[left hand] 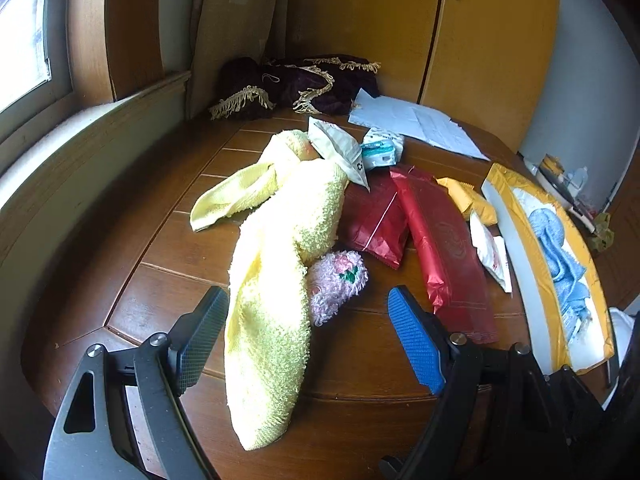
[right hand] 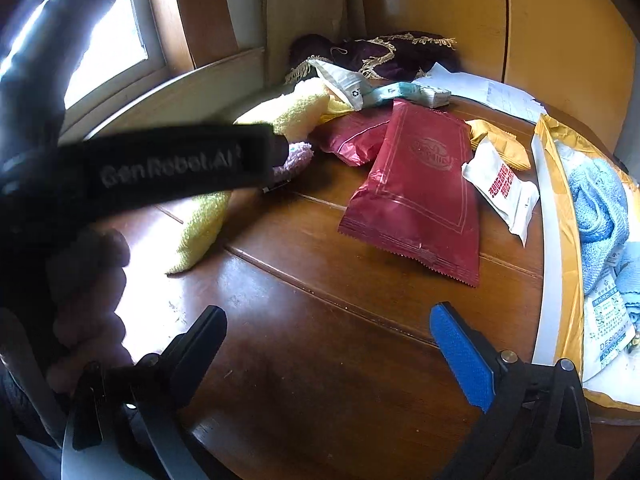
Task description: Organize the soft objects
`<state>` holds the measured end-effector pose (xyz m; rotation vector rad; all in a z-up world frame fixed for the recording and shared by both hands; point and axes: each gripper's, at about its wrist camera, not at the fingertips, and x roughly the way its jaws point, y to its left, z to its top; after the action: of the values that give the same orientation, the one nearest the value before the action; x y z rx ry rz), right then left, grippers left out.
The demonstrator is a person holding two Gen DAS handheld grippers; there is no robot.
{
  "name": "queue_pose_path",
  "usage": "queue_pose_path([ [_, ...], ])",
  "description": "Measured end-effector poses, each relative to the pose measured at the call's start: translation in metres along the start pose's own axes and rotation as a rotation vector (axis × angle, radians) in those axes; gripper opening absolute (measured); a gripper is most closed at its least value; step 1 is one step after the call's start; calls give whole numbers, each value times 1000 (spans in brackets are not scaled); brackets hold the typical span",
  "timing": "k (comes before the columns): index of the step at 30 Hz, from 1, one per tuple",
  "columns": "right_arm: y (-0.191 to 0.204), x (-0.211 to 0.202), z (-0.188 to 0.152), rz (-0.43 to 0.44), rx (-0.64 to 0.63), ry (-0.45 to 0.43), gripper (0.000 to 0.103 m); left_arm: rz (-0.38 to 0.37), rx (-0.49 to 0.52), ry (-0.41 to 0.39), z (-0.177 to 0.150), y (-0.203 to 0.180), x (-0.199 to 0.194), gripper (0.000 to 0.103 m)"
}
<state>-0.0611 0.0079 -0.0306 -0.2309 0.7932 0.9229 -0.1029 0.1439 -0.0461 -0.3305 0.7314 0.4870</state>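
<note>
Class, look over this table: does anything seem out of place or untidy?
Yes. The yellow towel sprawls crumpled across the table, covering part of a pink fluffy item, and a white packet lies on its far end.

On the desk point(left hand: 168, 208) my left tongs point(left hand: 308, 340) hang spread over the near end of the towel point(left hand: 272, 320), which runs away from me toward the far edge. The fuzzy sock point(left hand: 338, 280) lies against the towel's right side. Right of that lie two foil pouches point(left hand: 444, 248) side by side, then a small sachet point(left hand: 494, 254), then the tray point(left hand: 516, 200) at the right edge with a cloth point(left hand: 560, 256) in it. Papers point(left hand: 416, 120) lie behind, and the fringed fabric point(left hand: 304, 84) sits, I think, against the back corner.
</note>
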Motion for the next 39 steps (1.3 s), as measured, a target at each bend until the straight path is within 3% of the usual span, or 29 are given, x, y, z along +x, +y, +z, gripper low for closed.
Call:
queue_pose_path([
  [3,8,2,-2,-64,-42,8,103,-7,-88,16,8,21,1,83],
  [7,-3,-9,3,0,12,-37,95,-68,-202,-6,10,52,1,82],
  [12,-21,-29,19,47,78,-131,95,-103,-168,32,11,60,8,82],
  [15,-39,-23,35,81,143,-128,95,-162,-135,38,7,54,10,82],
  [18,-58,-11,49,114,234,-94,95,-153,-90,48,5,42,15,82],
  [22,-70,-2,61,112,281,-100,95,-91,-39,-39,7,33,7,82],
  [28,-73,14,78,73,300,-73,95,-98,22,-93,15,29,2,82],
  [34,-58,13,100,-18,256,-85,89,-116,-56,-105,40,43,14,82],
  [39,-56,30,97,97,282,-54,88,-210,-175,-70,59,56,40,82],
])
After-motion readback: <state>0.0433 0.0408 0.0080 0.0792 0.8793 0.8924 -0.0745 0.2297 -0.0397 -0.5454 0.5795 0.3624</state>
